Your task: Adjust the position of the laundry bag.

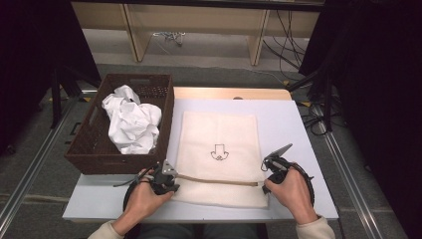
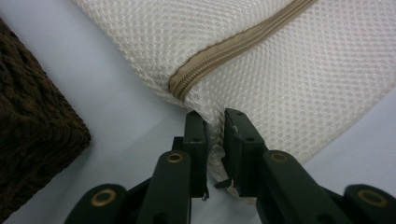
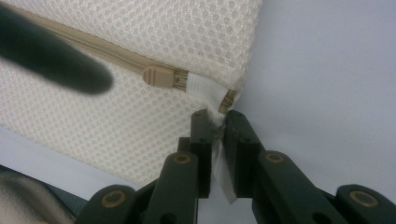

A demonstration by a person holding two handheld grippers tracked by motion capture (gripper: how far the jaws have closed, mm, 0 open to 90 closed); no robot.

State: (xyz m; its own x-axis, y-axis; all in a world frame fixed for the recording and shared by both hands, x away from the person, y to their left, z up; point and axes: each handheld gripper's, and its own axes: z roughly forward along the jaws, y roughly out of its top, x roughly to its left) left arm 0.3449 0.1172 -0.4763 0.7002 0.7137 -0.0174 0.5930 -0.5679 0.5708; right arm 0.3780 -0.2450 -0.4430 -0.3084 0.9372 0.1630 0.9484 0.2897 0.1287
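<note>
Mesh bag (image 1: 219,149), cream, flat on white table (image 1: 298,124), just right of wicker basket (image 1: 89,149). Long axis near-to-far; zipper (image 1: 219,179) across near end, running left-right. Small black print near middle of bag, upright as seen from near side. Near edge close to table's near edge.

Left gripper (image 1: 166,185) at bag's near-left corner, held in left hand (image 1: 142,201). In left gripper view, jaws close together with a fold of mesh (image 2: 215,140) pinched between them; zipper end (image 2: 180,88) just beyond tips, tape angling away to upper right. Basket corner (image 2: 37,135) at left, apart from bag.

Right gripper (image 1: 268,185) at near-right corner, held in right hand (image 1: 293,194). In right gripper view, jaws nearly together, grasping white tab (image 3: 219,154) at bag's edge; zipper pull (image 3: 156,76) just beyond tips, at right end of track. Dark blurred shape at upper left, cannot tell what.

Crumpled white cloth (image 1: 132,122) in basket. Zipper appears fully closed along visible length.
</note>
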